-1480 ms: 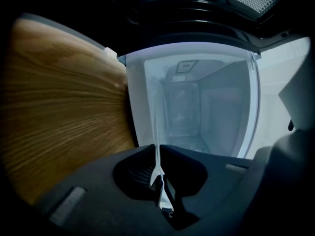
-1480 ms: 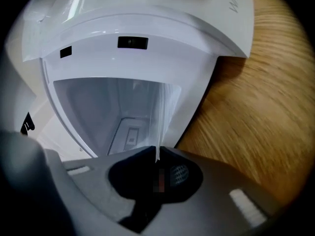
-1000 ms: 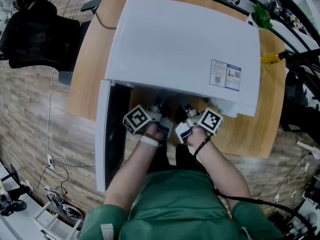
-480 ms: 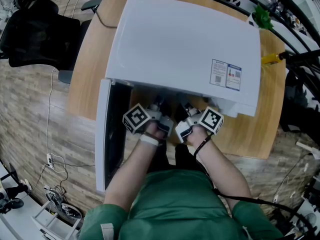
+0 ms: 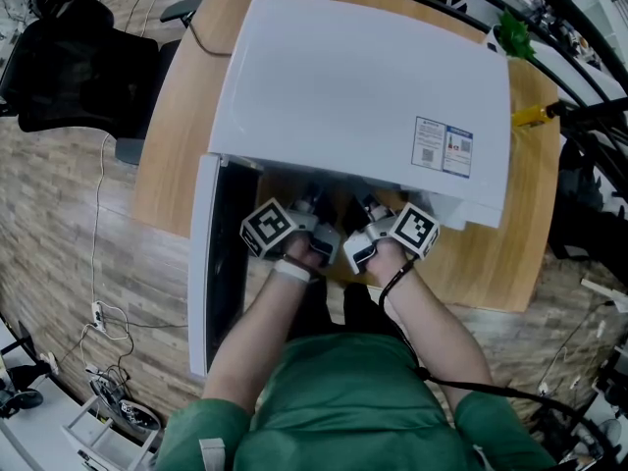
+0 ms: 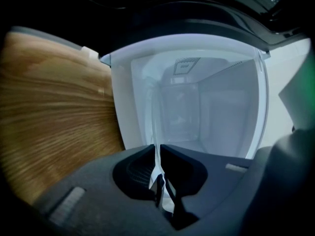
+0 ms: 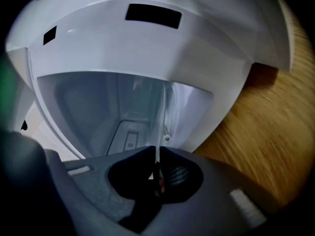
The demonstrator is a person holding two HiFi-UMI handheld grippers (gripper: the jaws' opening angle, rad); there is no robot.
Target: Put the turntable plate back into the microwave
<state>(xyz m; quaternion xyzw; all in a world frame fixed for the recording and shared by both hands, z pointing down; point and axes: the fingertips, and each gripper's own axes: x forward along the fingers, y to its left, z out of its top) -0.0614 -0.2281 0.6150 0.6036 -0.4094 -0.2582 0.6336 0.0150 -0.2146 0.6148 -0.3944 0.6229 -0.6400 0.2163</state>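
The white microwave (image 5: 363,86) stands on a round wooden table (image 5: 182,116), its door (image 5: 211,263) swung open to the left. Both grippers reach into its mouth, side by side. My left gripper (image 5: 312,204) (image 6: 158,149) is shut on the rim of the clear glass turntable plate (image 6: 154,127), seen edge-on as a thin pale line; its jaws have just eased open slightly, the rim still between them. My right gripper (image 5: 368,207) (image 7: 157,155) is shut on the same plate (image 7: 160,117). The pale cavity (image 6: 197,107) lies straight ahead. The head view hides the plate under the microwave's top.
A black office chair (image 5: 59,57) stands at the table's far left. A yellow object (image 5: 530,116) and a green one (image 5: 512,32) sit near the table's right edge. Cables and boxes lie on the wooden floor (image 5: 98,322) at the left.
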